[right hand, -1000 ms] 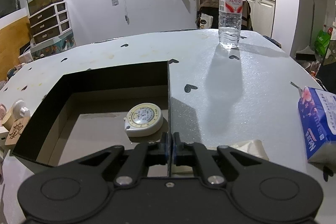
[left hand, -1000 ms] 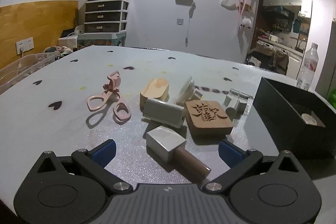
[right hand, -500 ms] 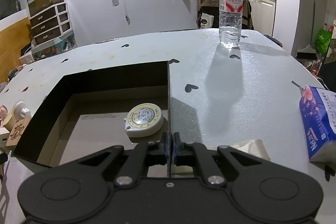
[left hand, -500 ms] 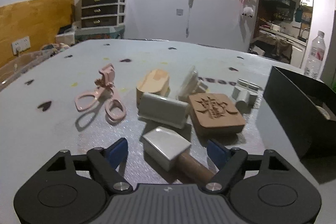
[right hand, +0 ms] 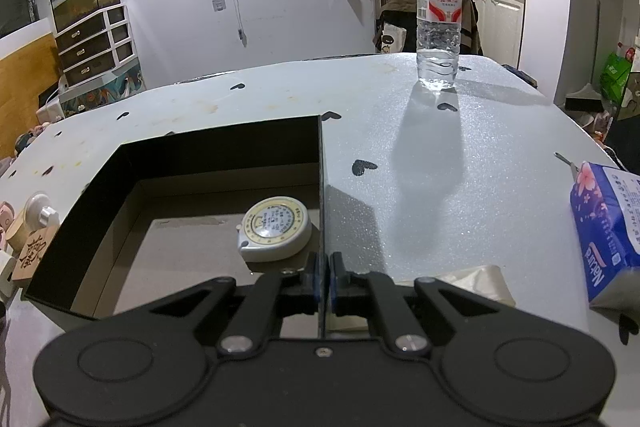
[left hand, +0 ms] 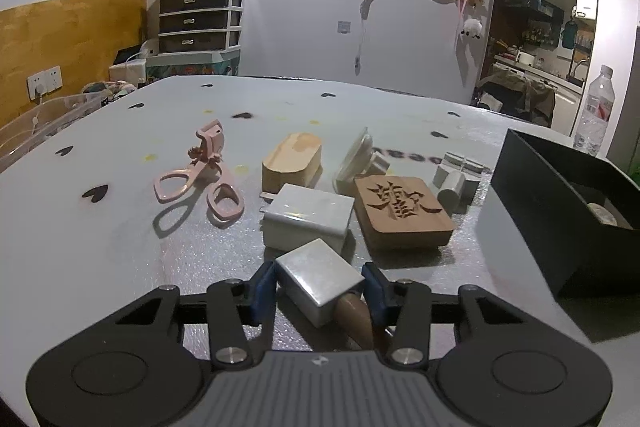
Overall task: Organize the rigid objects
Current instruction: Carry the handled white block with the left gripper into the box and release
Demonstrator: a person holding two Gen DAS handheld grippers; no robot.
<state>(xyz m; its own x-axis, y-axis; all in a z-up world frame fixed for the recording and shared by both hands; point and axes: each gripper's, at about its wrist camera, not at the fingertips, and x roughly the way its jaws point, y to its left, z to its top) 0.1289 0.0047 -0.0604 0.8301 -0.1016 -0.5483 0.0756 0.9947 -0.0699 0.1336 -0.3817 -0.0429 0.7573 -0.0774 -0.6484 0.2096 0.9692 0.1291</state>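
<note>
Our left gripper (left hand: pixel 318 287) has just been closing on the mallet (left hand: pixel 316 277), pads seemingly touching its head; our right gripper (right hand: pixel 322 277) clamps the black box's (right hand: pixel 224 143) right wall.

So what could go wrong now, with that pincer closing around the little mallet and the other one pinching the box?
The left gripper has just been closing around the mallet, at its blocky head rather than the brown handle, so the mallet might tip or twist out when lifted. The white charger block lies right beside the head and could get nudged. The right gripper pinches only the thin side wall of the black box; a tug could tilt the box and slide the tape measure inside.
</note>
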